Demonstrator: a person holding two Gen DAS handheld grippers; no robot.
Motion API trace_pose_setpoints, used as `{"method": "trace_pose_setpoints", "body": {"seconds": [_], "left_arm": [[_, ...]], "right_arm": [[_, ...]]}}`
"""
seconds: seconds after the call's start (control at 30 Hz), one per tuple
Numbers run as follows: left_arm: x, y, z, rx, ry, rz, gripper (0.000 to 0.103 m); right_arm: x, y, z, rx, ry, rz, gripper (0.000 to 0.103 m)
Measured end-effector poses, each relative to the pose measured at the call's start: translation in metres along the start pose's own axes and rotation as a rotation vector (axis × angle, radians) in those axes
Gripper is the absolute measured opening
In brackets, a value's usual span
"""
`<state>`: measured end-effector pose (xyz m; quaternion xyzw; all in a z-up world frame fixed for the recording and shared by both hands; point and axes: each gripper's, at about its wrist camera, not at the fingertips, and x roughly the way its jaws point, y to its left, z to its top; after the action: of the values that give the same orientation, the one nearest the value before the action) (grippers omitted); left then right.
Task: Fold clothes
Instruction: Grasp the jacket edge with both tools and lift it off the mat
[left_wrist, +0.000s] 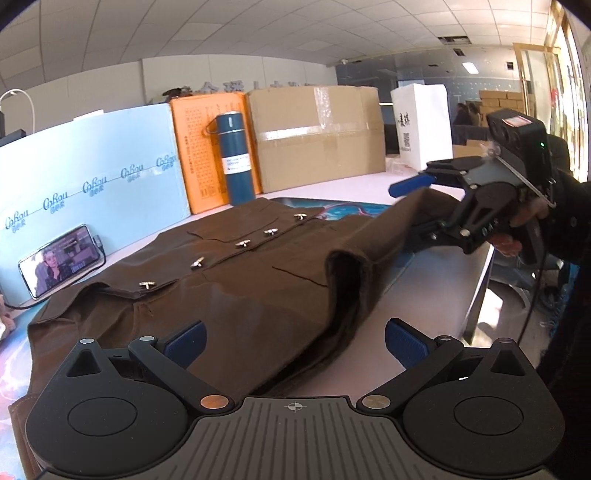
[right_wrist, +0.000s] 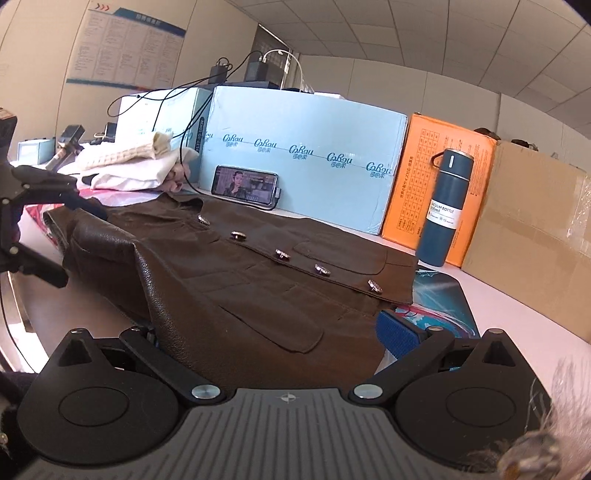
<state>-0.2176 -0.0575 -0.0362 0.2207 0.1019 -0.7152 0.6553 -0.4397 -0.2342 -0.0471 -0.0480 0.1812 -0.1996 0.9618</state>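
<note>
A brown button-front jacket (left_wrist: 240, 288) (right_wrist: 258, 280) lies spread on the table, its metal buttons facing up. My left gripper (left_wrist: 295, 345) is open wide at the near hem, with a raised fold of the jacket between its blue pads. In the right wrist view, the left gripper (right_wrist: 79, 243) stands open around the jacket's left edge. My right gripper (right_wrist: 273, 332) is open too, and brown fabric fills the gap and hides its left pad. From the left wrist view, cloth rises into the right gripper (left_wrist: 413, 210), held by a hand (left_wrist: 524, 218).
A blue vacuum bottle (left_wrist: 236, 158) (right_wrist: 445, 206) stands behind the jacket, against an orange box (right_wrist: 424, 173). A phone (left_wrist: 61, 260) (right_wrist: 245, 182) leans on a light blue box (right_wrist: 295, 158). A cardboard box (left_wrist: 317, 136) and folded white clothes (right_wrist: 129, 166) border the area. The table edge (left_wrist: 480, 288) runs on the right.
</note>
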Motion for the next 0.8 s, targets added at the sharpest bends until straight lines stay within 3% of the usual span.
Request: {"method": "trace_pose_setpoints", "body": {"seconds": [0.07, 0.17, 0.2, 0.3, 0.47, 0.5, 0.57, 0.6, 0.67, 0.77, 0.8], "left_arm": [[0.003, -0.003, 0.0, 0.026, 0.021, 0.016, 0.103], [0.017, -0.003, -0.005, 0.094, 0.075, 0.203, 0.103], [0.017, 0.0, -0.006, 0.087, 0.072, 0.23, 0.103], [0.017, 0.015, -0.004, 0.018, 0.043, 0.281, 0.103], [0.01, 0.028, -0.009, 0.053, 0.064, 0.368, 0.103], [0.007, 0.031, -0.01, 0.056, 0.073, 0.387, 0.103], [-0.001, 0.038, -0.016, 0.086, 0.101, 0.435, 0.103], [-0.006, 0.042, -0.02, 0.107, 0.116, 0.463, 0.103], [-0.014, 0.05, -0.027, 0.147, 0.144, 0.542, 0.103], [-0.022, 0.063, -0.035, 0.211, 0.169, 0.659, 0.103], [-0.024, 0.065, -0.037, 0.233, 0.166, 0.662, 0.103]], "right_arm": [[0.002, -0.002, 0.003, 0.024, -0.003, -0.001, 0.103], [0.002, -0.005, 0.007, 0.046, -0.02, 0.001, 0.103], [0.001, -0.005, 0.008, 0.049, -0.027, -0.001, 0.103], [-0.002, -0.002, 0.011, 0.034, -0.063, -0.009, 0.103], [-0.003, 0.015, 0.008, -0.119, -0.082, 0.04, 0.098], [-0.002, 0.018, 0.006, -0.146, -0.069, 0.053, 0.093], [-0.003, 0.023, 0.004, -0.187, -0.056, 0.09, 0.068], [-0.004, 0.025, 0.003, -0.206, -0.05, 0.109, 0.061], [-0.005, 0.028, 0.003, -0.226, -0.05, 0.14, 0.027], [-0.007, 0.021, 0.01, -0.182, -0.071, 0.153, 0.015], [-0.008, 0.018, 0.012, -0.168, -0.088, 0.137, 0.014]]}}
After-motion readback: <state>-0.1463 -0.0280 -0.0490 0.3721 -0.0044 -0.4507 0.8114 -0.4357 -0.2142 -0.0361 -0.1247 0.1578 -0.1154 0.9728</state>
